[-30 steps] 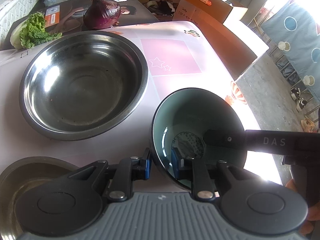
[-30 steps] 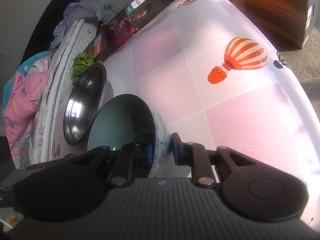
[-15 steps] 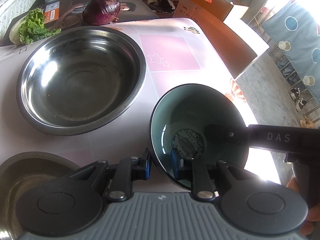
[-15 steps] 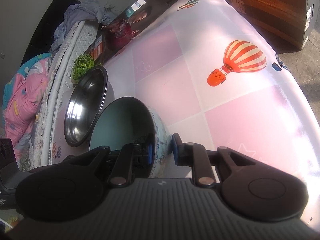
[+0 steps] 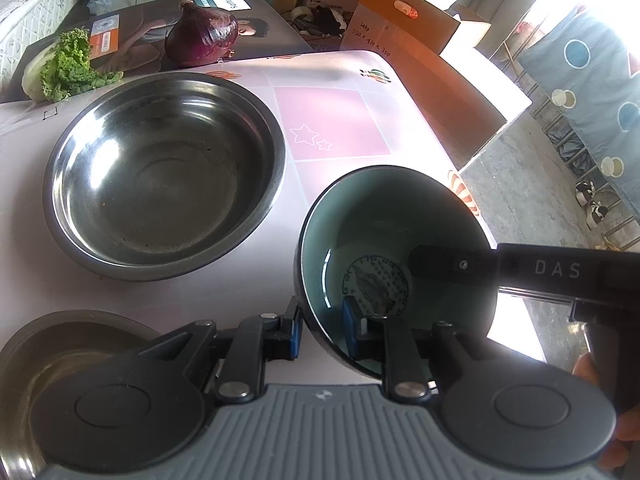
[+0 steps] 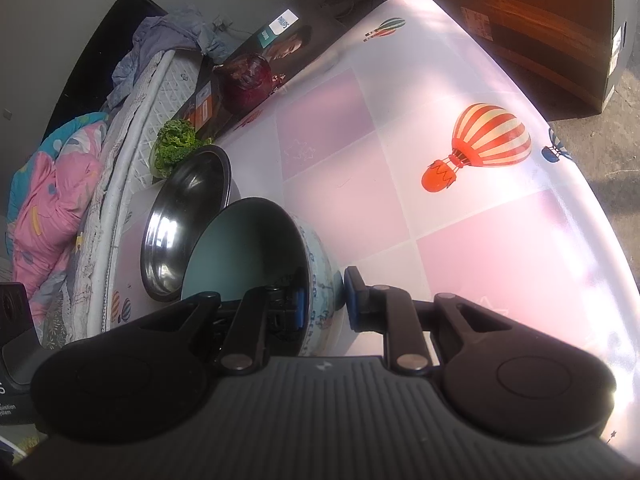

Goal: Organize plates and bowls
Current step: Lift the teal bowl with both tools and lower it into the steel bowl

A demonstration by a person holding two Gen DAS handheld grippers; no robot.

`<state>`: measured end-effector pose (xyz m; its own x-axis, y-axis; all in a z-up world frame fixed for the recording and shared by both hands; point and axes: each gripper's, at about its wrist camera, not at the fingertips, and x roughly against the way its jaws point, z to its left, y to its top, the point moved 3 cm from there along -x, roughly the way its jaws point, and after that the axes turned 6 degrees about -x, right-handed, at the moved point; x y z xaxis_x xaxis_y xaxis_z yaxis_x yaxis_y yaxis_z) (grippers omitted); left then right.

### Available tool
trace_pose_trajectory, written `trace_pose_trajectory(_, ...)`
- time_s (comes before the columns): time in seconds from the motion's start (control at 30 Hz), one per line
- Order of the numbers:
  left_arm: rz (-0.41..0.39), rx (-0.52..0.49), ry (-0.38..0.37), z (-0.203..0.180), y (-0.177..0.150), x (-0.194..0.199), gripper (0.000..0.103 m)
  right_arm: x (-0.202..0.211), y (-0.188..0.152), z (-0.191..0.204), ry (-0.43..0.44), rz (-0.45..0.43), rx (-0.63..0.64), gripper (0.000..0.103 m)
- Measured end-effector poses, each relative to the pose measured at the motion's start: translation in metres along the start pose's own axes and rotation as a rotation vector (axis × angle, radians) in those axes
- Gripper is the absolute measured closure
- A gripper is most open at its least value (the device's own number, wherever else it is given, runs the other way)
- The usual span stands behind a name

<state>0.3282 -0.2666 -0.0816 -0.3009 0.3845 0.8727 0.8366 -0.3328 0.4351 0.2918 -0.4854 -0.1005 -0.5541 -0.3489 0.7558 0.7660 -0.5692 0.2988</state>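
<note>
Over the pink checkered table [image 5: 332, 120], both claws are pinching the same ceramic bowl [image 5: 384, 220]: the left claw [image 5: 322, 330] has the near rim, and the right claw [image 6: 323, 300] has the opposite wall. Compared with a second ago, hardly anything has changed. The bowl looks tipped a bit differently and sits a touch nearer the big steel bowl [image 5: 160, 172], but neither grip moved. My guess is it's about to get nested in there, or in the steel dish [image 5: 60, 344] at bottom left.
</note>
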Motion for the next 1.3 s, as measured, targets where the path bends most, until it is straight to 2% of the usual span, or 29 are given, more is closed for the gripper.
trace_pose_trajectory(0.43,-0.058,0.024,0.002,0.009,0.009,0.035,0.082,0.019,0.006,0.034,0.016,-0.019,0.032,0.085)
trace_pose_trajectory(0.73,-0.122,0.07,0.014,0.042,0.022,0.068,0.082,0.015,0.015,0.082,0.051,-0.016,0.065,0.085)
trace_pose_trajectory(1.0,-0.167,0.119,0.059,0.084,0.04,0.077,0.082,-0.017,0.033,0.125,0.096,0.007,0.084,0.085)
trace_pose_trajectory(1.3,-0.123,0.155,0.097,0.123,0.048,0.045,0.082,-0.076,0.039,0.137,0.075,0.069,0.088,0.085)
